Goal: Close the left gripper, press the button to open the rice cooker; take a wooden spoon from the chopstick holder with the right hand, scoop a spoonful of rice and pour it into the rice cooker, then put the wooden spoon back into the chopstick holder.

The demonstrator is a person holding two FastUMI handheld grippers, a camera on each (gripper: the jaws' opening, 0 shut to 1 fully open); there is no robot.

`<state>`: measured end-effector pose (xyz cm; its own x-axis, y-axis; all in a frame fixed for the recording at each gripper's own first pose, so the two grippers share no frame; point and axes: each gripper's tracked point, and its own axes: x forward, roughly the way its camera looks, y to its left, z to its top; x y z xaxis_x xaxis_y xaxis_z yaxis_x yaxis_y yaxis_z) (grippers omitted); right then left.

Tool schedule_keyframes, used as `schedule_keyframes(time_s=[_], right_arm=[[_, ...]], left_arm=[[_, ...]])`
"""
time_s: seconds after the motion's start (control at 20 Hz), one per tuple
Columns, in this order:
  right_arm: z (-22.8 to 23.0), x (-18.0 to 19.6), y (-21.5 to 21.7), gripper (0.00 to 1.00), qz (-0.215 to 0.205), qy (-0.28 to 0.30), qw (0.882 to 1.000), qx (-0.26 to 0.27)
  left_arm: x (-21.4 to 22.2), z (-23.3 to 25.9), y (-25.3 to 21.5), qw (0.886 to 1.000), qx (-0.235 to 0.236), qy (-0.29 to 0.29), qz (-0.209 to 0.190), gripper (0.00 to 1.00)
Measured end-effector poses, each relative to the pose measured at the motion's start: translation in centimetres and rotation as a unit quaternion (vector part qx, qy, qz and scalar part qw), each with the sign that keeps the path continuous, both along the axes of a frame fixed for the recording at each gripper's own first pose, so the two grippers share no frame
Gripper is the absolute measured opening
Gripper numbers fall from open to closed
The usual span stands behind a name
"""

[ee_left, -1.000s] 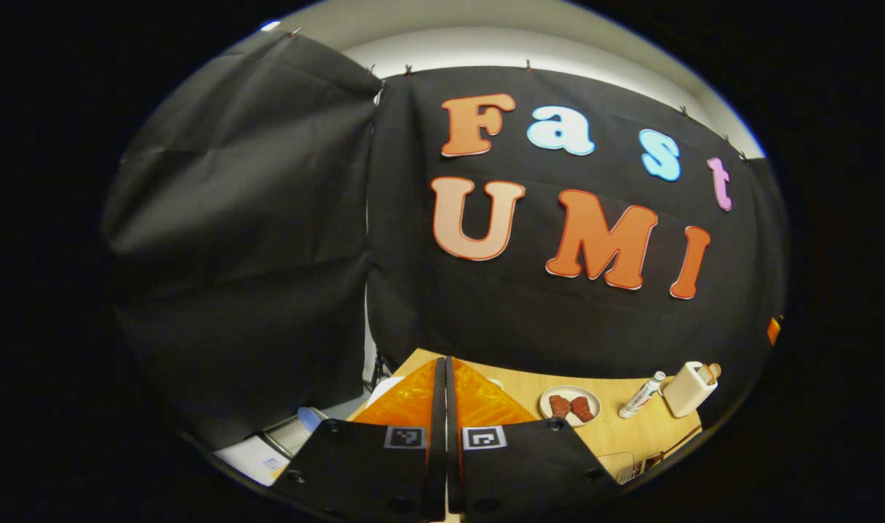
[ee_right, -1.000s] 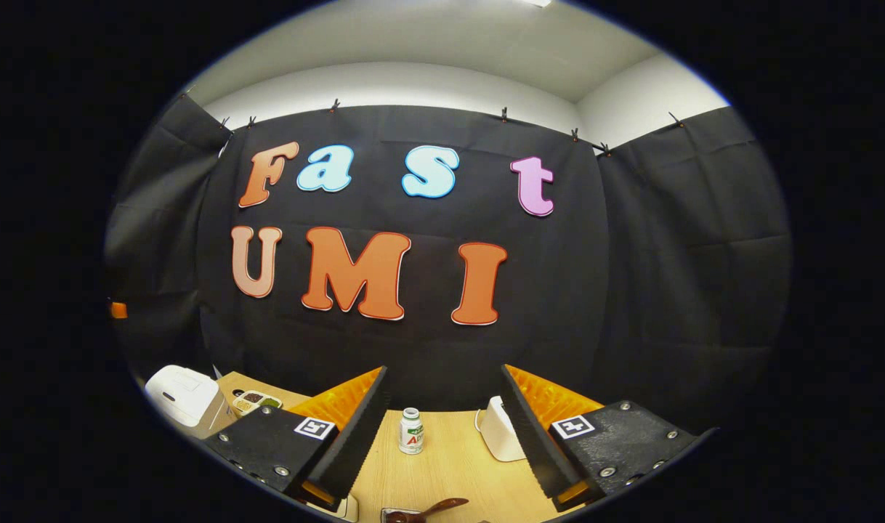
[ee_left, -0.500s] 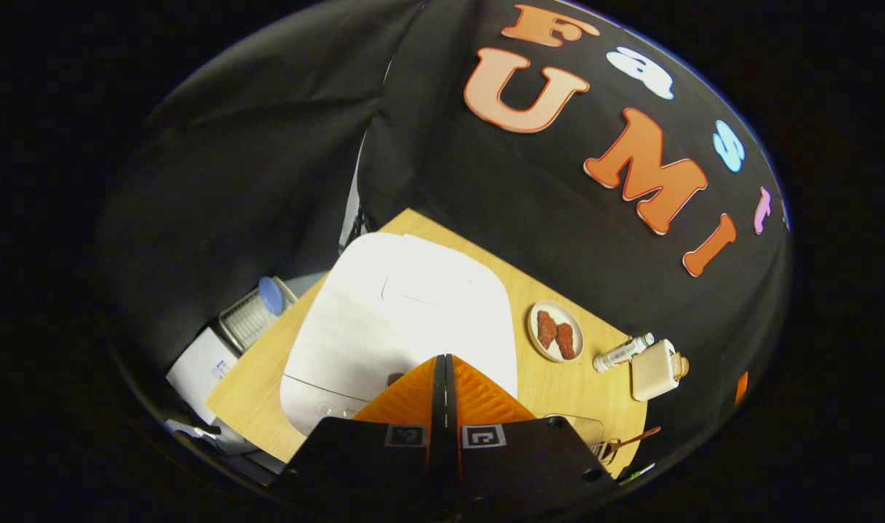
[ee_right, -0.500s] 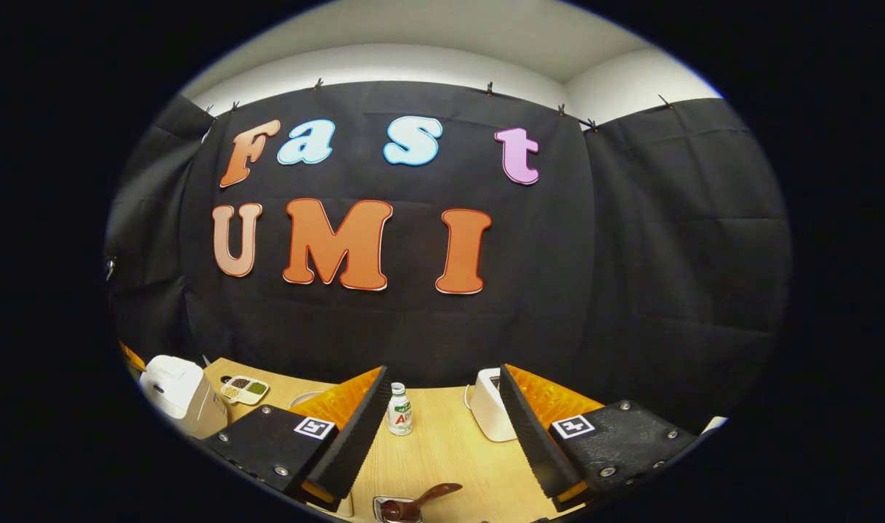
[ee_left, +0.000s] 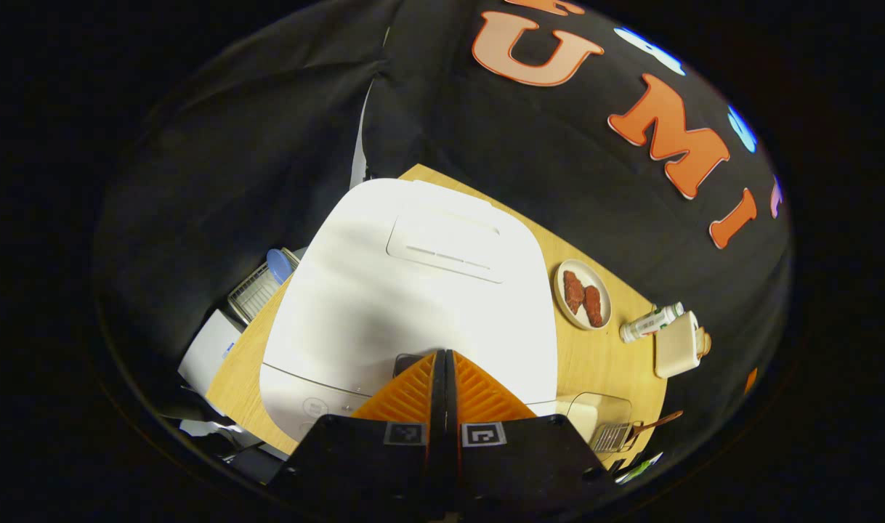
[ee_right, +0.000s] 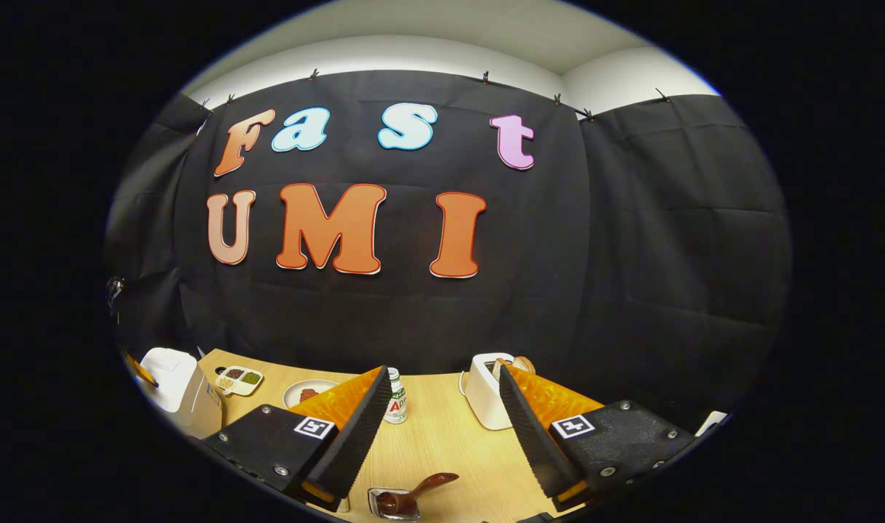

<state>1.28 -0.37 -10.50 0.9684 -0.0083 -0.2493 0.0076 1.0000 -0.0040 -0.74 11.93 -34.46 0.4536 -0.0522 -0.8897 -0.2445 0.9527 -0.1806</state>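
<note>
The white rice cooker [ee_left: 413, 290] stands with its lid down on the wooden table [ee_left: 595, 363]. My left gripper [ee_left: 443, 354] is shut with nothing between its fingers, its tips right over the cooker's front edge by a small dark button [ee_left: 406, 361]. Whether the tips touch it I cannot tell. A dark wooden spoon [ee_right: 421, 488] lies in a metal chopstick holder [ee_right: 388, 506] close below my right gripper [ee_right: 442, 378], which stands open and holds nothing. The spoon [ee_left: 657, 423] and the mesh holder [ee_left: 611, 436] also sit at the table's near right. The cooker [ee_right: 174, 378] appears far left.
A plate with two red-brown pieces [ee_left: 583, 294], a lying bottle [ee_left: 649, 322] and a white toaster-like box [ee_left: 676, 354] sit right of the cooker. A clear box [ee_left: 599, 410] is near the holder. A compartment tray [ee_right: 239, 379] and an upright bottle [ee_right: 394, 396] stand mid-table.
My left gripper, still shut, has tipped down and come close over the cooker, which now looms large. The right gripper has drawn back a little, showing more of the table.
</note>
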Motion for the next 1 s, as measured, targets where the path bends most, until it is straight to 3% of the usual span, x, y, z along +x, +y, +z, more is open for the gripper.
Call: schedule_keyframes(time_s=[0.35, 0.45, 0.55, 0.75, 0.85, 1.0], right_arm=[[-0.1, -0.5, 0.0, 0.93, 0.016, 0.007, 1.0, 0.019], [-0.4, -0.8, -0.5, 0.93, 0.014, 0.009, 1.0, 0.018], [-1.2, -1.2, -1.1, 0.93, 0.013, 0.019, 1.0, 0.019], [-3.0, -2.1, -1.8, 0.93, 0.016, 0.046, 0.998, 0.031], [-3.7, -2.4, -2.0, 0.93, 0.017, 0.054, 0.998, 0.036], [-5.4, -2.6, -2.4, 0.93, 0.02, 0.065, 0.997, 0.032]], left_arm=[[0.3, 0.9, -0.2, 0.999, -0.025, 0.029, 0.007, 0.06], [1.5, 3.2, 0.3, 1.0, 0.002, -0.012, -0.006, 0.05], [3.1, 6.9, 0.9, 0.995, 0.059, -0.079, -0.016, 0.05], [4.4, 15.6, 1.7, 0.954, 0.198, -0.226, -0.022, 0.04], [3.8, 18.8, 0.4, 0.938, 0.213, -0.274, -0.016, 0.05], [3.0, 23.3, -2.1, 0.914, 0.193, -0.356, 0.001, 0.04]])
